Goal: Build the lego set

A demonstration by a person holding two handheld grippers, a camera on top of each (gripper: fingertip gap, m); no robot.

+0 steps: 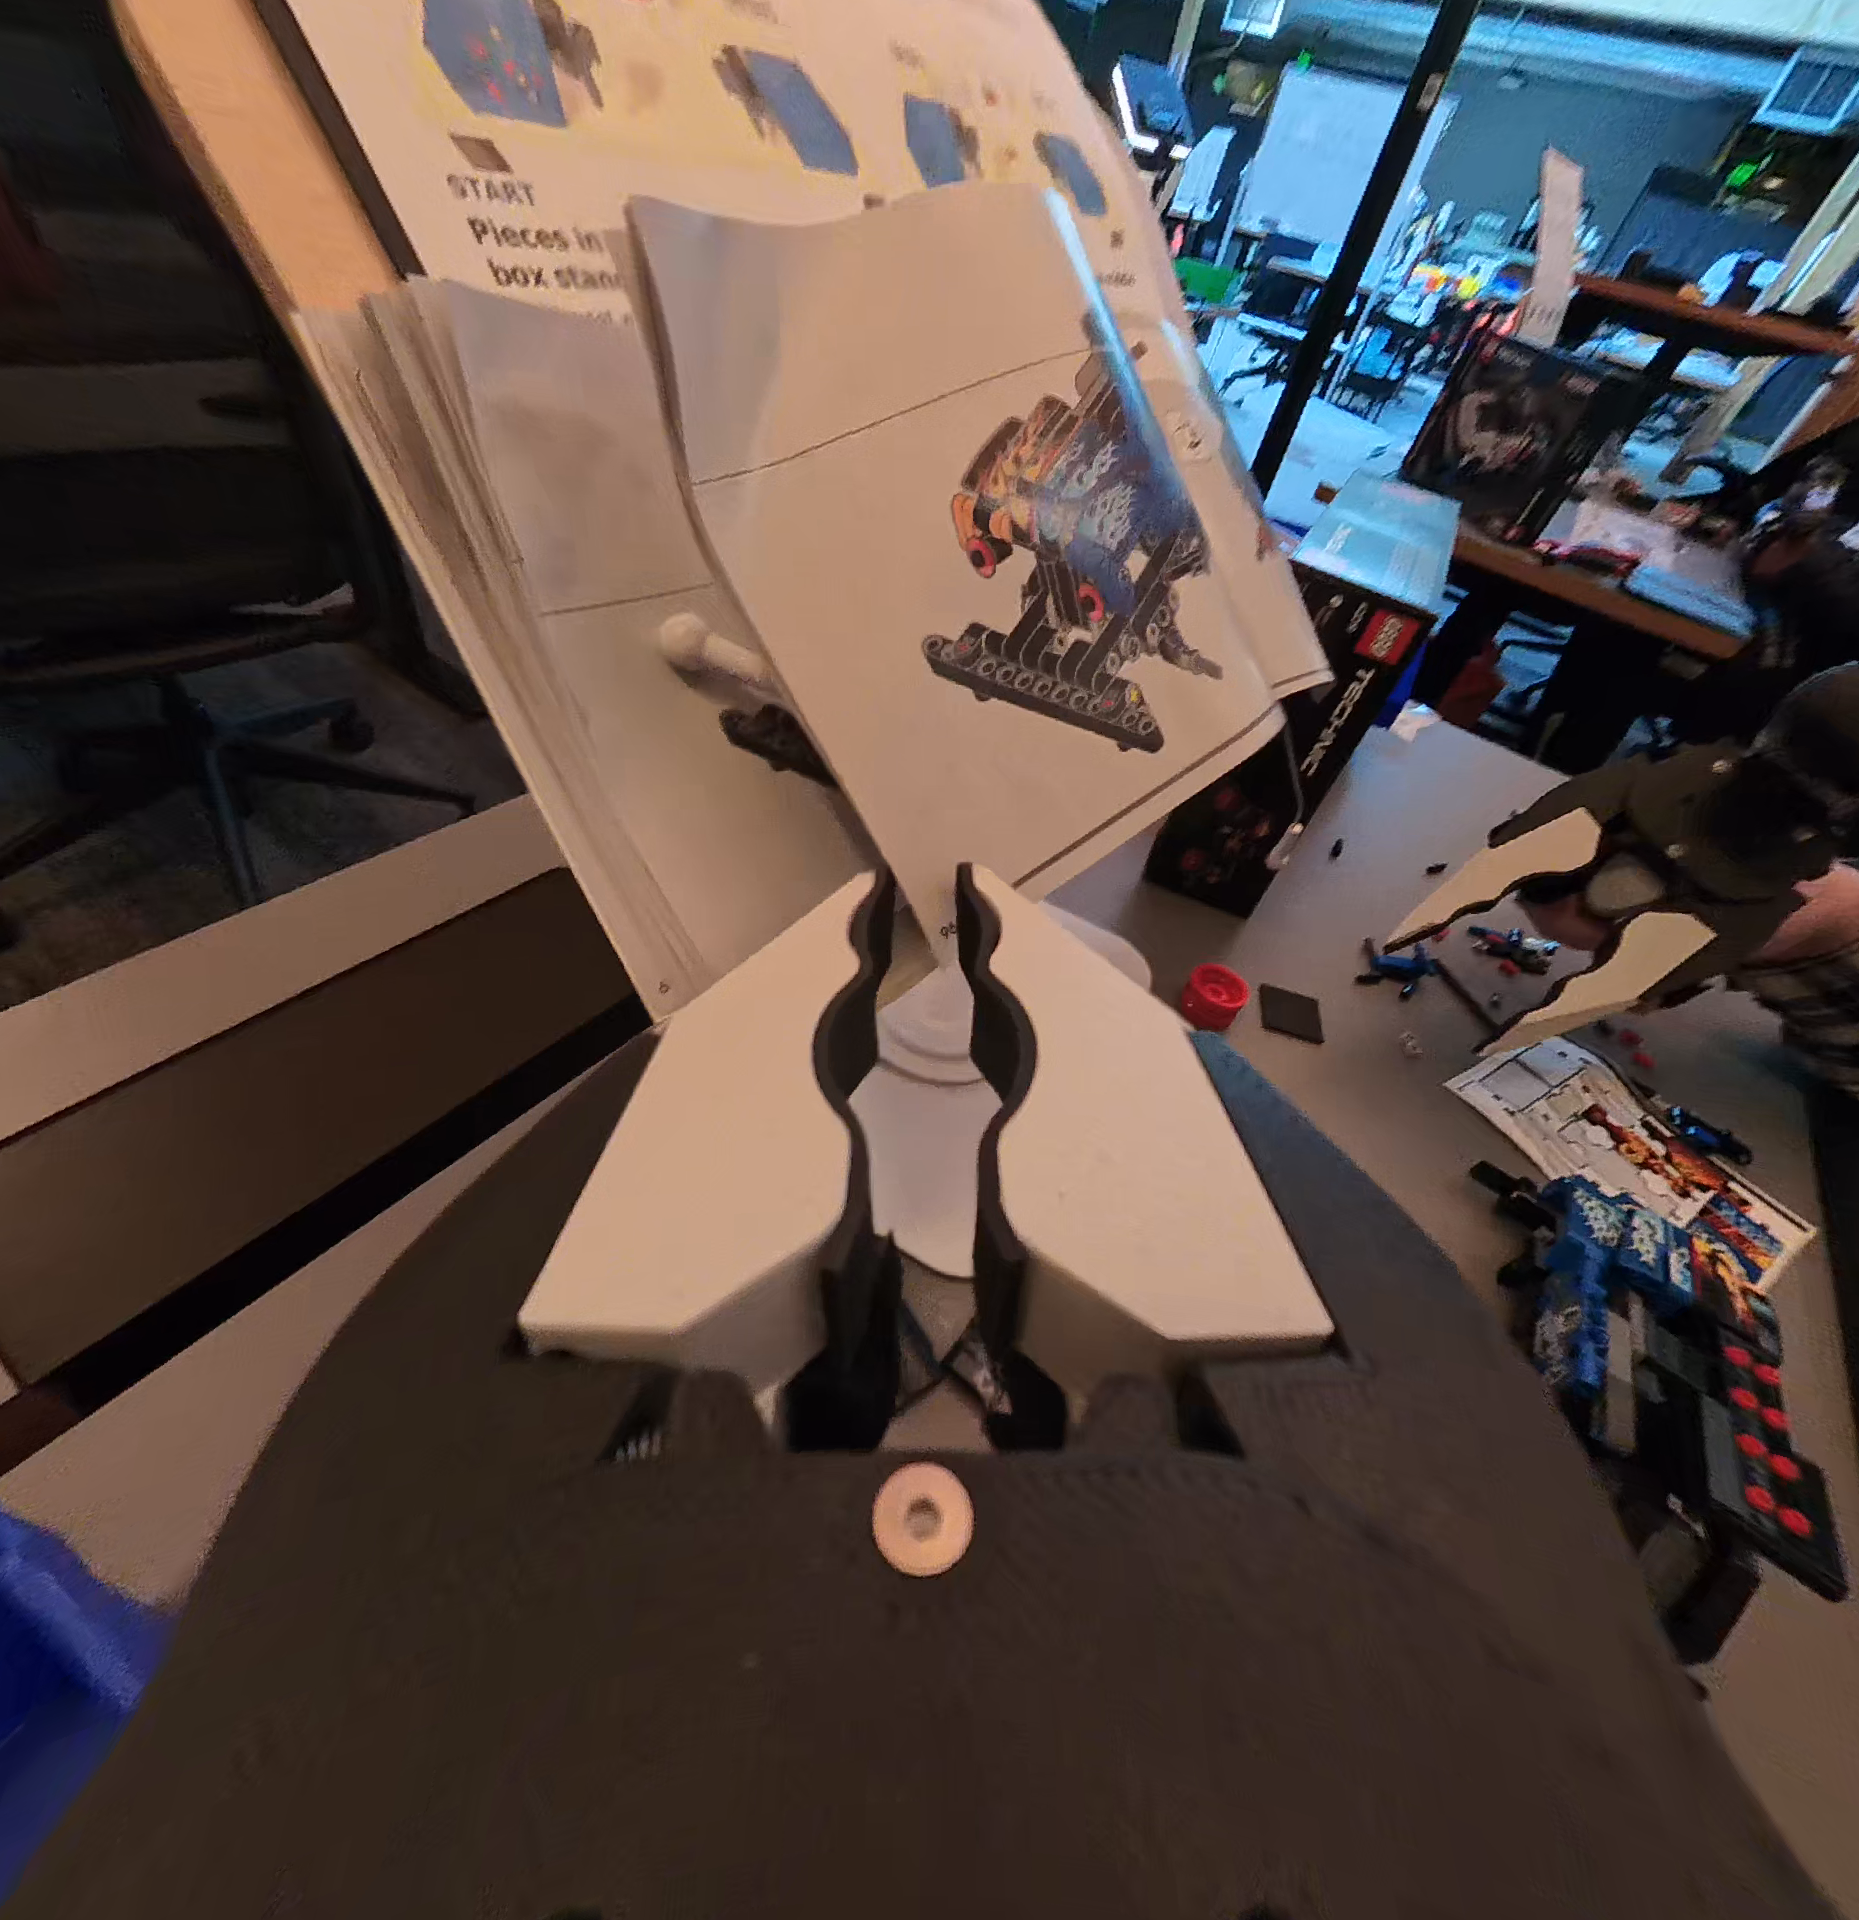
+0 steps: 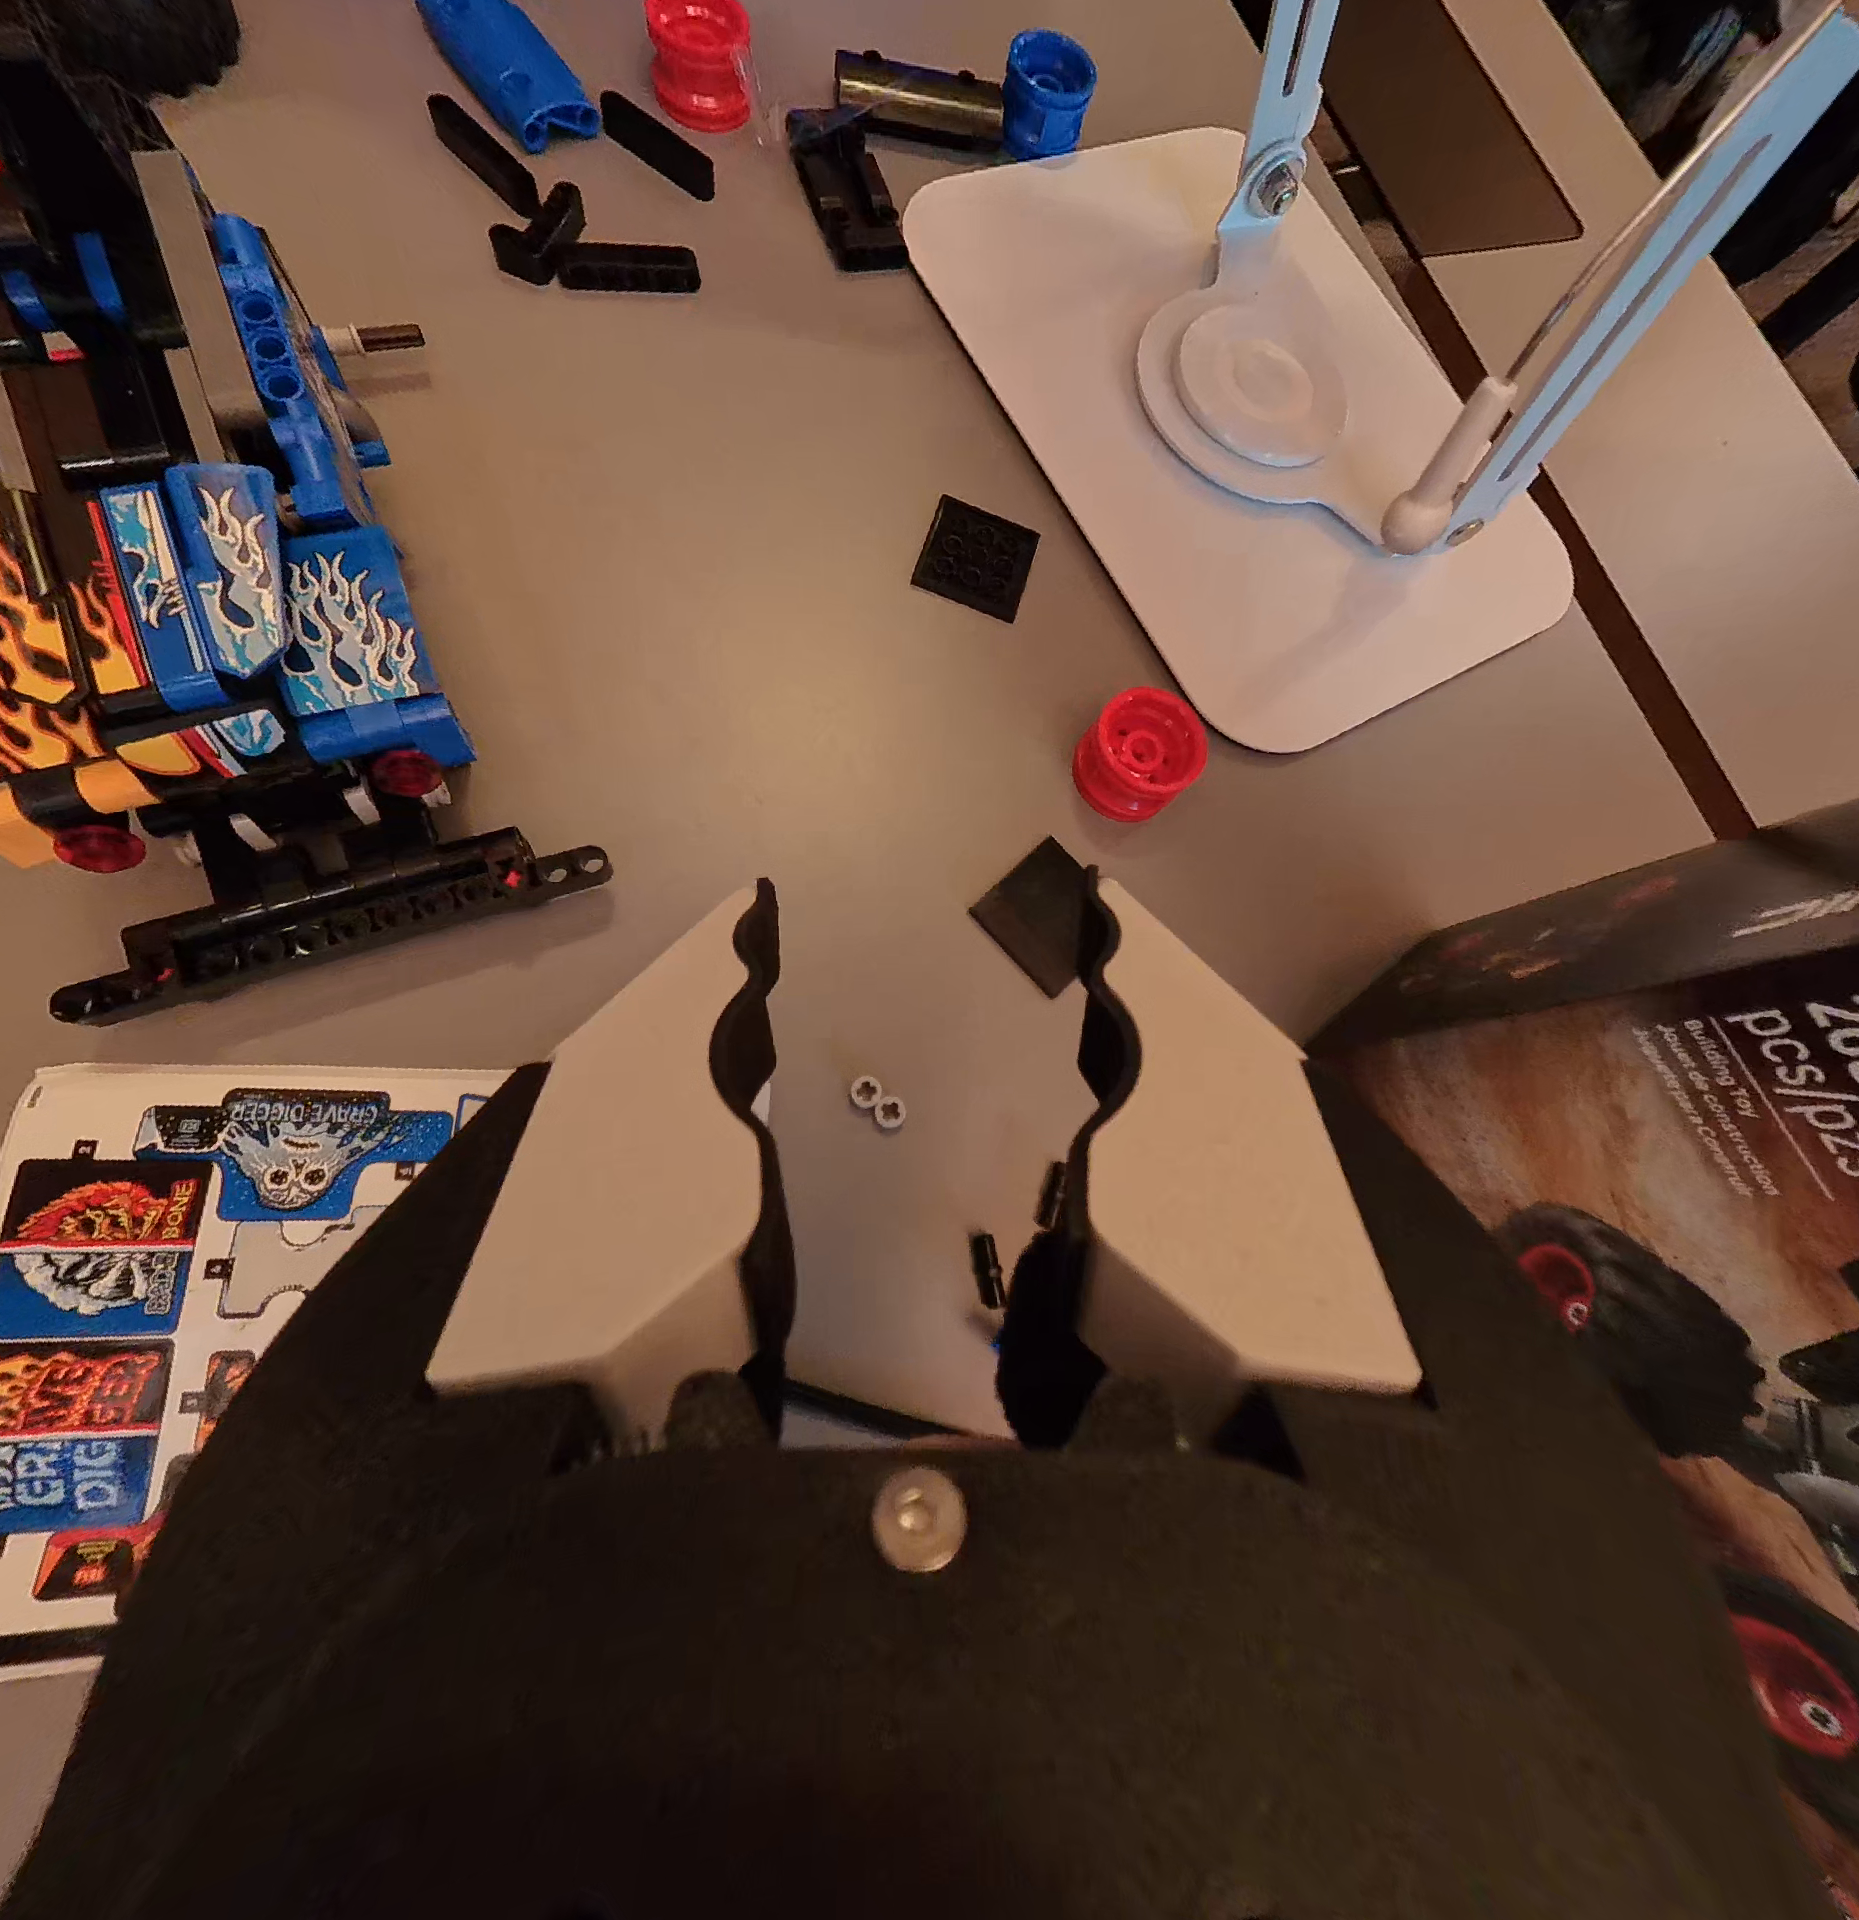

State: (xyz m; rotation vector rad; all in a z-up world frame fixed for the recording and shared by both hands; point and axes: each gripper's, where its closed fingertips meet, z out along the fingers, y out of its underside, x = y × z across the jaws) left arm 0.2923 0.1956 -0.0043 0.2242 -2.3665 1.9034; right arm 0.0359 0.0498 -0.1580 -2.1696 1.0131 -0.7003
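Observation:
My left gripper (image 1: 925,883) is raised at the bottom corner of a lifted, curling page of the instruction booklet (image 1: 904,499) on its white stand; the jaws are nearly closed on that corner. My right gripper (image 2: 930,894) is open and empty over the grey table (image 2: 696,623), with two small grey bushes (image 2: 878,1103) between its fingers. It also shows in the left wrist view (image 1: 1434,997). The part-built blue, black and flame-patterned truck (image 2: 208,623) lies to its left and also shows in the left wrist view (image 1: 1652,1309). A black flat tile (image 2: 1039,914) lies by the right fingertip.
A red wheel hub (image 2: 1138,753), a black plate (image 2: 975,556), black pins (image 2: 987,1262) and several loose beams (image 2: 624,265) lie on the table. The stand's white base (image 2: 1216,416) is ahead on the right, the set's box (image 2: 1631,1143) on the right, a sticker sheet (image 2: 125,1299) on the left. A blue bin (image 1: 31,1662) is at the lower left. There is about 35 cm between the tips of the two grippers. About 6 cm separates my right fingertips from the black flat tile (image 2: 1039,914). The left camera catches it too, in the left wrist view (image 1: 1300,1014).

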